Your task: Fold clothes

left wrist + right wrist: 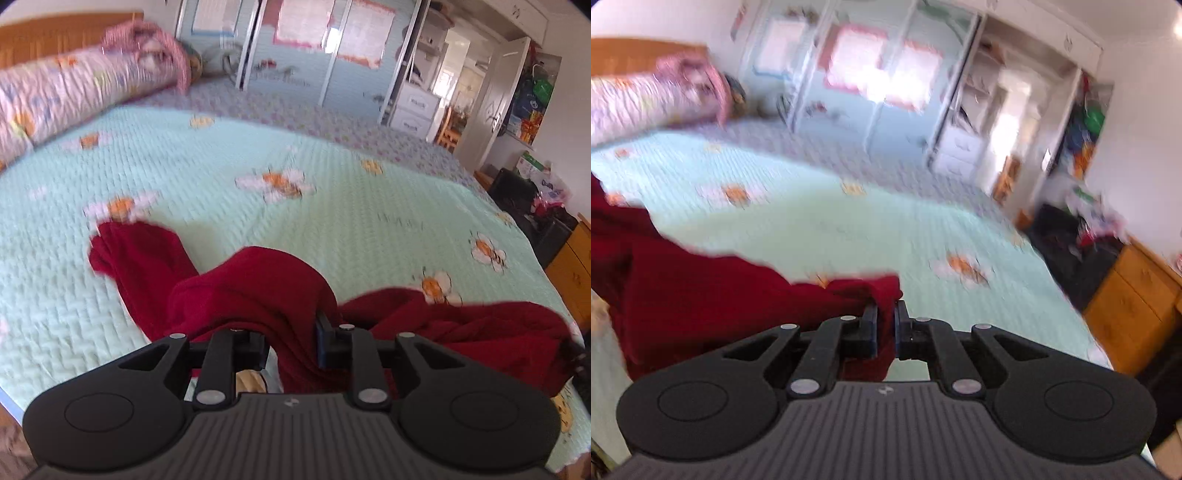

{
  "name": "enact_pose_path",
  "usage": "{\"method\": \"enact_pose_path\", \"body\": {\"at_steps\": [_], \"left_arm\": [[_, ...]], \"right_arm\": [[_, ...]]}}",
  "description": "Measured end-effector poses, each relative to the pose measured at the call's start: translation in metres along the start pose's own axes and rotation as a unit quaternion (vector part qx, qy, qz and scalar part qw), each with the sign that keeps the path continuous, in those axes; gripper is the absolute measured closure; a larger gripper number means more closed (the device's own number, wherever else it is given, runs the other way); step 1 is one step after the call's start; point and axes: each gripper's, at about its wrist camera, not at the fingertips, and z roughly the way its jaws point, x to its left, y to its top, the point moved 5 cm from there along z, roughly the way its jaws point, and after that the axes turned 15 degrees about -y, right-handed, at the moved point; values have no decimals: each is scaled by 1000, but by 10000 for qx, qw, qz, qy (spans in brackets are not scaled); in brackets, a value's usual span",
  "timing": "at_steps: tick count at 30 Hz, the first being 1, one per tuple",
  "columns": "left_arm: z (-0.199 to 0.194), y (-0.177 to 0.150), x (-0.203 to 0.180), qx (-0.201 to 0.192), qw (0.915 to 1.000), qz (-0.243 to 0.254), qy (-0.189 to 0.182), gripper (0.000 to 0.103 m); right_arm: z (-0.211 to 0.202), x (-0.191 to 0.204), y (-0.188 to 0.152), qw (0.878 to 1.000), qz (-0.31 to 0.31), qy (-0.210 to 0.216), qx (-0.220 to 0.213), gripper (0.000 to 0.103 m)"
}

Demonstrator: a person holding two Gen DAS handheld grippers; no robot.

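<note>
In the left view the left gripper (291, 332), jaws closed on bunched cloth, lifts a soft, limp red garment (258, 288) above the bed (221, 155), sleeve trailing left, while in the right view the right gripper (885, 325) pinches its edge, length running leftward.

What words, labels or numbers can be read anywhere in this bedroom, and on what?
None can be read.
Pink-framed posters on the pale blue wardrobe doors: print too blurred.
Small white mark on the grey ribbed body behind the left tongs: a logo, no letters.
Mint green quilted bedspread: bee pictures only.
Dark red knitted garment: no label showing.
</note>
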Motion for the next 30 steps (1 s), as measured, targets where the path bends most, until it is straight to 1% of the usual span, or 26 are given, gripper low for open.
{"method": "enact_pose_path", "body": {"at_steps": [1,2,4,5,6,7,8,9,10,12,13,14,16,17,19,21,23,24,25,26,27,29,30], "left_arm": [[6,-7,1,150,9999,26,39,78],[11,-14,1,291,9995,79,62,78],[17,-24,1,528,9985,160,50,78],[18,-28,3,609,9980,150,5,78],[19,-31,4,689,9975,141,-40,78],[19,-32,5,729,9972,135,-63,78],[17,-32,7,731,9972,100,-83,78],[16,-31,8,724,9973,52,-108,78],[15,-30,9,718,9973,-13,-132,78],[12,-29,10,719,9972,-133,-179,78],[11,-28,9,735,9970,-165,-201,78],[10,-28,9,751,9967,-197,-222,78],[7,-28,7,801,9962,-209,-261,77],[5,-29,6,824,9960,-212,-289,77],[0,-29,6,856,9955,-230,-349,73],[-6,-29,5,921,9944,-257,-456,70],[-13,-31,3,1004,9929,-208,-597,68],[-16,-31,1,1037,9925,-115,-641,65],[-21,-32,-2,1065,9921,7,-670,63],[-25,-33,-5,1093,9915,130,-699,62],[-29,-34,-8,1121,9907,252,-728,58],[-34,-35,-17,1093,9895,521,-786,56],[-37,-35,-21,1070,9887,657,-815,56]], "right_arm": [[13,-6,-14,9984,211,232,476,93],[25,-12,-31,9909,618,591,1037,93],[39,-23,-63,9667,1368,1078,1874,89],[39,-30,-73,9552,1675,1223,2110,87],[38,-37,-80,9442,1961,1340,2283,86],[36,-45,-83,9351,2210,1448,2363,86],[32,-52,-81,9291,2433,1510,2339,83],[27,-59,-77,9238,2649,1555,2286,74],[22,-66,-73,9179,2864,1599,2232,69],[18,-75,-61,9197,2988,1586,1992,48],[16,-78,-55,9216,3023,1571,1861,45],[17,-78,-49,9260,2967,1546,1751,41],[23,-65,-39,9314,2833,1547,1680,39],[30,-58,-35,9323,2787,1604,1658,39],[51,-44,-30,9346,2681,1676,1628,38],[70,-31,-28,9461,2416,1405,1639,38],[88,-17,-29,9543,2125,1211,1718,38],[94,-12,-34,9561,2000,1203,1774,41],[99,-12,-39,9573,1893,1206,1823,47],[98,-12,-42,9584,1862,1209,1792,79],[95,-11,-45,9595,1861,1217,1729,95],[88,-9,-49,9616,1857,1231,1603,95],[83,-12,-50,9649,1842,1145,1480,96]]}}
